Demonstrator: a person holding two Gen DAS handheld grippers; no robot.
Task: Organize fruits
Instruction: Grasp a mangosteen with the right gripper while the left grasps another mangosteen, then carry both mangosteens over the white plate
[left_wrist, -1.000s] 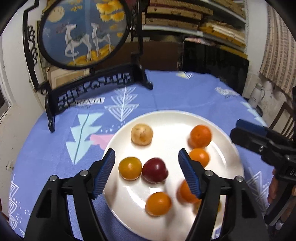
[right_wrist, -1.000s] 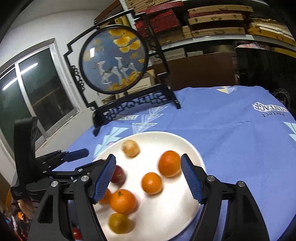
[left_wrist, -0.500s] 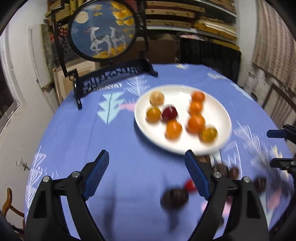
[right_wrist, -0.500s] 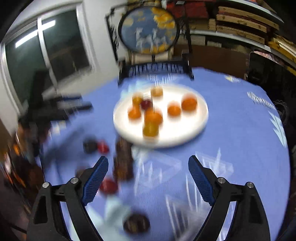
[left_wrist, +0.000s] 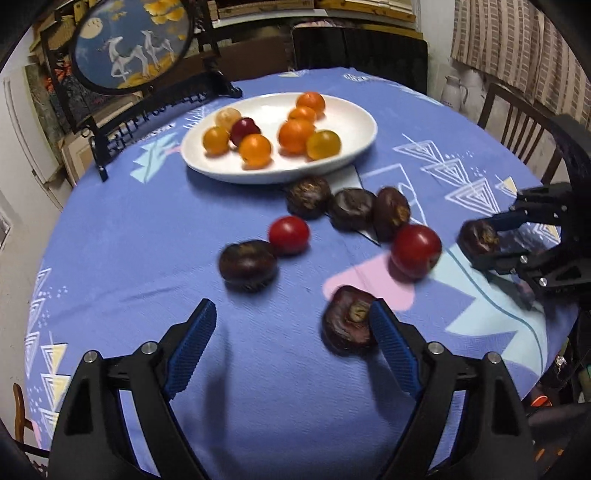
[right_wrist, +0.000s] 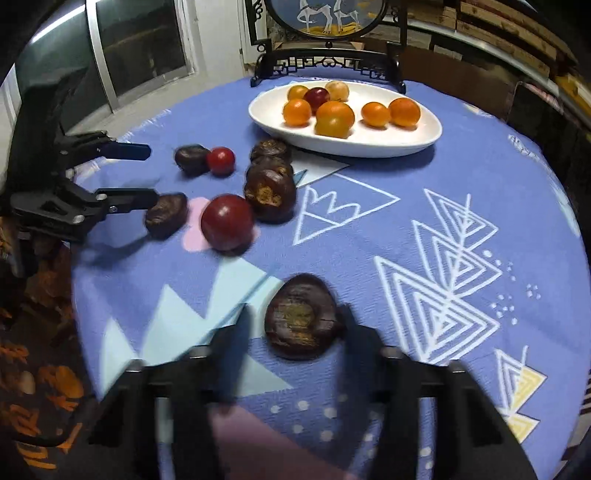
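A: The blue tablecloth (left_wrist: 147, 236) has open room near us; the white plate (left_wrist: 354, 147) of orange fruits sits far back.

B: The right gripper (right_wrist: 295, 325) has just been closing, pinching a dark chestnut-like fruit (right_wrist: 301, 321); it looks hard, smooth, likely slippery; grip the flanks.

A: The left gripper (left_wrist: 291, 332), spread and opening, holds nothing.

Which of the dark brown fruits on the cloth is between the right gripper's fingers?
The lone dark fruit nearest the table edge, apart from the cluster. The right gripper has just been closing around it; the others lie loose nearer the white plate.
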